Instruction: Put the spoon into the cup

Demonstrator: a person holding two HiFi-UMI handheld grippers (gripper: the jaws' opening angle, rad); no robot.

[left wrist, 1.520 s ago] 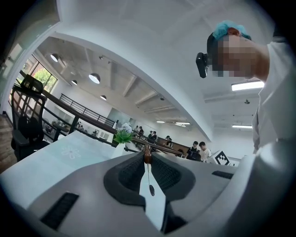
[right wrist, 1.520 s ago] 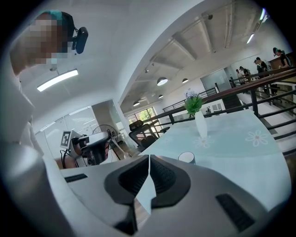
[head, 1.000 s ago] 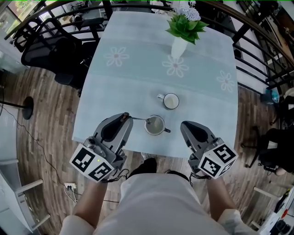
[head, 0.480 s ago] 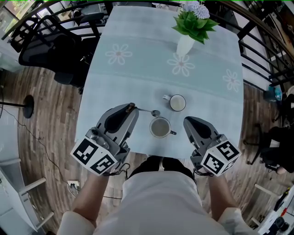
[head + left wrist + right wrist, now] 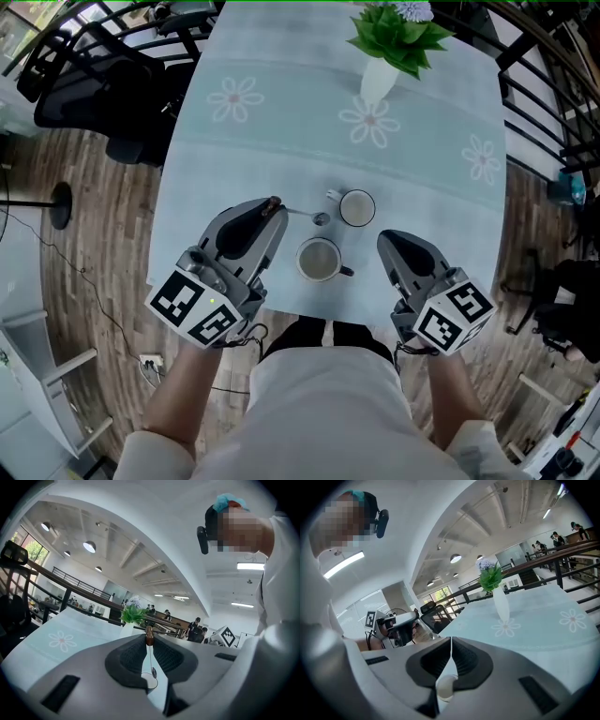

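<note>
Grey plastic left gripper (image 5: 273, 205): jaws almost together, pinched on the brown knob at the end of the spoon (image 5: 302, 214) handle. In the left gripper view the ribbed dark pads (image 5: 133, 656) flank the knob, and the thin metal shaft drops to a small oval bowl.

From above, the spoon runs right from the jaw tips. Its bowl sits between the two cups, just beyond the near cup (image 5: 320, 260) rim and beside the far mug (image 5: 357, 207) handle. It's in neither cup. Whether the bowl touches the tablecloth (image 5: 281, 141) I can't tell from this angle.

Near cup: round, pale, greyish inside, short dark handle pointing right, close to the table's near edge, between the grippers. Far mug: white, handle on its left.

Tablecloth: pale blue-green, white daisy prints. White vase (image 5: 378, 82) with green leaves stands at the far end.

Right gripper (image 5: 387, 238): jaws closed to a thin slit, nothing in them, just right of the near cup and not touching it.
</note>
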